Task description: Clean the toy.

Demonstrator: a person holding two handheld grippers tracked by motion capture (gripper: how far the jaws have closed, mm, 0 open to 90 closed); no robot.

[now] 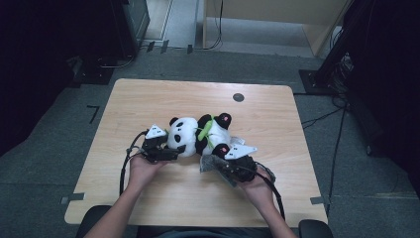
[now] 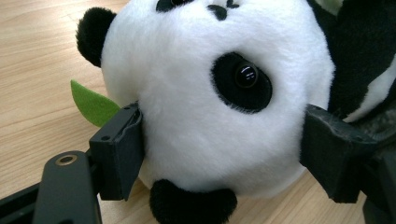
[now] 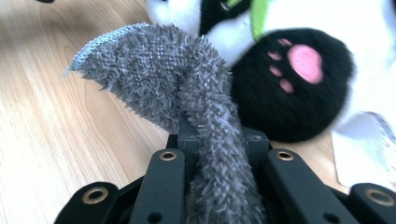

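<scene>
A black and white panda plush lies on its side in the middle of the wooden table. My left gripper grips its white head; both pads press into the fur from either side. My right gripper sits just in front of the panda's black foot with the pink paw print. It is shut on a grey fuzzy cloth, which sticks up out of the jaws and flops over to the left.
A green felt leaf pokes out behind the head, and a green band crosses the panda's body. A white tag lies beside the foot. A small dark round spot marks the far side of the table.
</scene>
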